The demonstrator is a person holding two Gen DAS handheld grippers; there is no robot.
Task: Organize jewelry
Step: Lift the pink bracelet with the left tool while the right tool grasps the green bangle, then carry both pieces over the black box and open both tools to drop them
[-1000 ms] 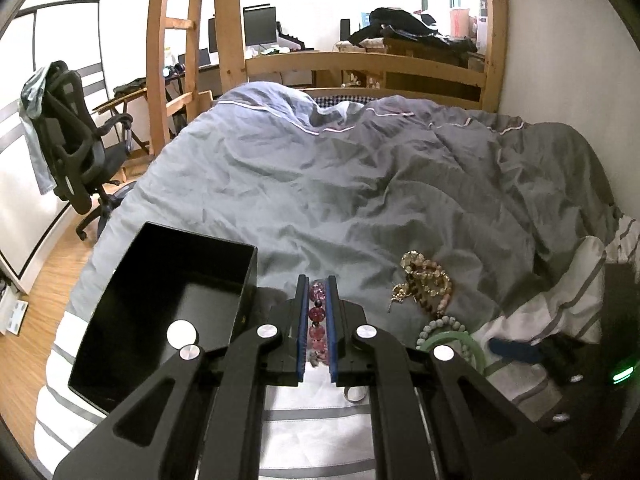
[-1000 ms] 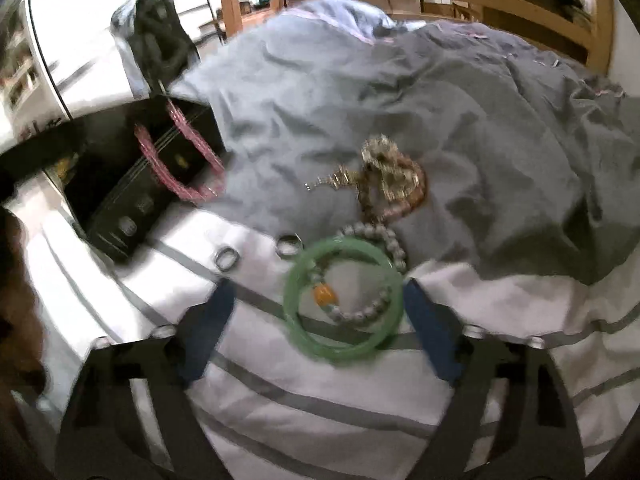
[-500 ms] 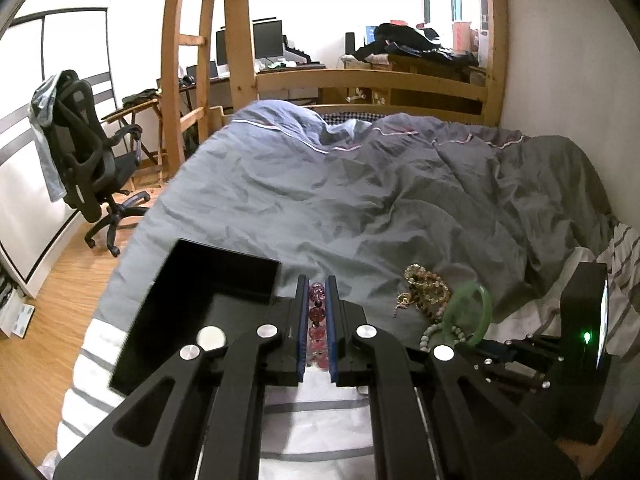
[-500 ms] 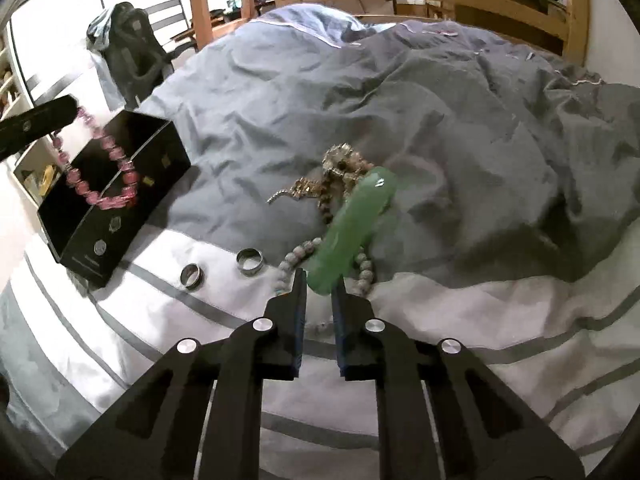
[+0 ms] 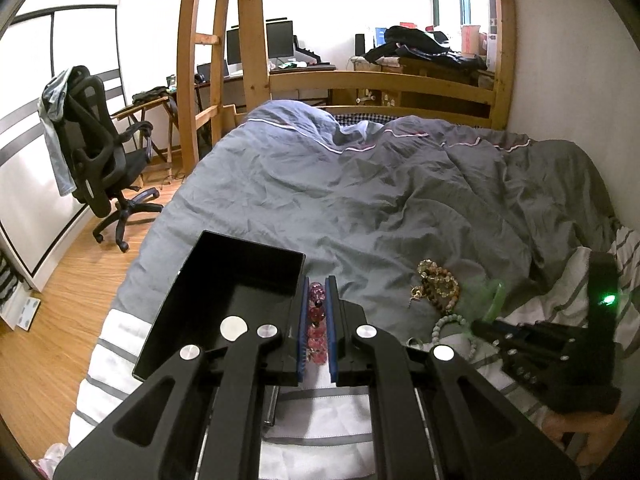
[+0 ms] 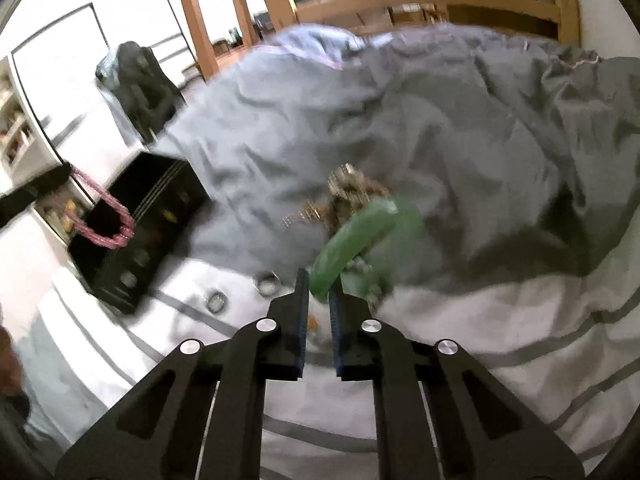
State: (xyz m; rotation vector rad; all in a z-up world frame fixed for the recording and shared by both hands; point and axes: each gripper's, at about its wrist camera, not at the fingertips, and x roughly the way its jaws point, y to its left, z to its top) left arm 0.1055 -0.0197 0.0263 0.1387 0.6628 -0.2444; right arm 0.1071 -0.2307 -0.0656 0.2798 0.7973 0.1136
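**Both grippers loaded, box waiting to the left**

Left wrist view: the left gripper (image 5: 318, 320) is closed to a narrow slot, with a pink bead bracelet (image 5: 316, 322) pinched between its blue pads. The open black box (image 5: 240, 276) sits just to the left of the fingertips and slightly ahead, on the bed; its inside looks dark and I cannot tell what it holds. Ahead and to the right lies a heap of brown bead jewelry (image 5: 438, 286) on the grey duvet (image 5: 360, 184), with a pale bead bracelet (image 5: 448, 326) nearer in. Further right, the other gripper comes in low with a blurred green bangle (image 5: 486, 294) at its tip.

Right wrist view: the right gripper (image 6: 319, 292) is nearly closed and grips the green bangle (image 6: 360, 236) by its near edge, so the ring sticks out ahead and slightly right of the fingertips. Two rings (image 6: 240, 290) lie on the striped sheet (image 6: 500, 320) just left of the tips. The box stands far left, with the pink bracelet hanging over it. The picture is smeared, so fine detail is lost.

Judgement: the step in hand is carrying picked pieces to the box. Next, the pink bracelet seems to need a small shift left over the opening, then a release; the bangle needs a longer carry left, clear of the hanging bracelet.
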